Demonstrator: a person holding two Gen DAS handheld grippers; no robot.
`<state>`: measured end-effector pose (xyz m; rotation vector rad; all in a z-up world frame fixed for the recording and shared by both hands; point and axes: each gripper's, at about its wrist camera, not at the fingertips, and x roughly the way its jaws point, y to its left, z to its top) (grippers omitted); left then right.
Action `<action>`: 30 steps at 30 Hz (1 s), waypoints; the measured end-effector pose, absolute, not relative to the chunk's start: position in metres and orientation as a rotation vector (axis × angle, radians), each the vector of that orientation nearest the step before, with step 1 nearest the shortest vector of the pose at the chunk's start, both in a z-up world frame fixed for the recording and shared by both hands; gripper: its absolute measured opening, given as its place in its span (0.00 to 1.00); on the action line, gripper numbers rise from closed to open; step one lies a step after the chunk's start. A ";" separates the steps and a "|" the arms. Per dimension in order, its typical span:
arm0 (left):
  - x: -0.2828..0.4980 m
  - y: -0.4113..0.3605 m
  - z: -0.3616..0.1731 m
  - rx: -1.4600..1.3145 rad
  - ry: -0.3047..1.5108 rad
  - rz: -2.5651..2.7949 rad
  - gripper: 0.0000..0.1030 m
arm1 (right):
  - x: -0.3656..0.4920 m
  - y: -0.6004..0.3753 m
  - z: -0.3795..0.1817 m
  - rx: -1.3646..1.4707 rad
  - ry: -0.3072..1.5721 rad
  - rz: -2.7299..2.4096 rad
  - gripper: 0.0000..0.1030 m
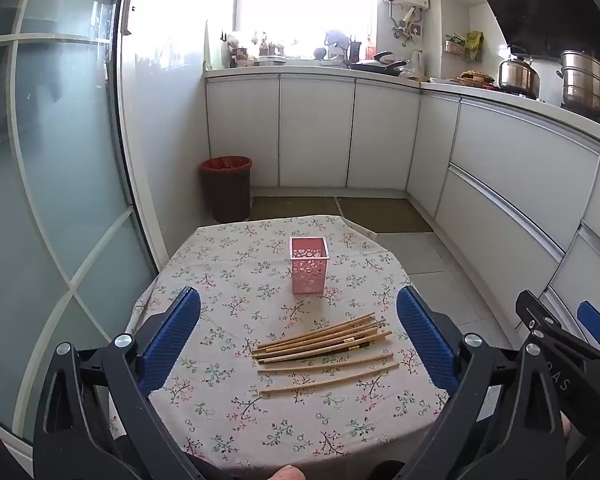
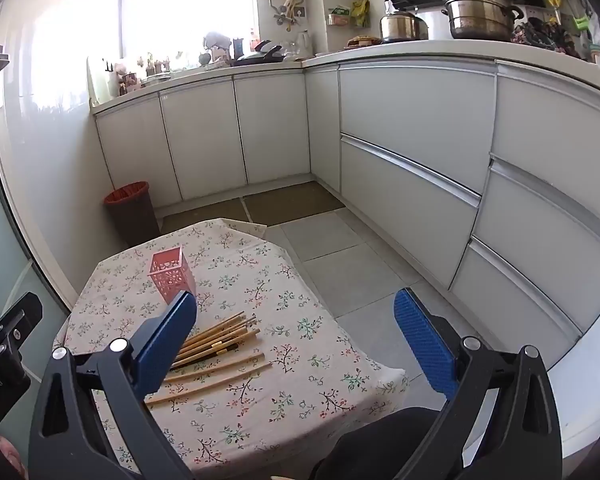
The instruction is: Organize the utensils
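Both grippers, left (image 1: 298,340) and right (image 2: 296,338), spread wide, empty, above floral tablecloth (image 1: 220,420). Chopsticks (image 1: 324,344) lying flat near pink perforated holder (image 1: 309,265), long axes left-right, perhaps ten.

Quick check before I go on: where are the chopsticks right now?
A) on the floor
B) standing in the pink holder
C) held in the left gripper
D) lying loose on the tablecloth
D: the chopsticks lie flat on the tablecloth, nearer the camera than the empty pink holder.
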<state>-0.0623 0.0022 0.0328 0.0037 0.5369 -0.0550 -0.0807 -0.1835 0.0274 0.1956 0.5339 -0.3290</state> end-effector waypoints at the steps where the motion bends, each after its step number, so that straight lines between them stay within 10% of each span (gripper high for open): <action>1: -0.063 0.002 0.033 0.004 0.537 -0.055 0.92 | -0.081 -0.184 0.027 0.197 0.533 -0.329 0.94; 30: -0.070 0.007 0.037 -0.010 0.517 -0.061 0.93 | -0.098 -0.182 0.034 0.183 0.496 -0.314 0.94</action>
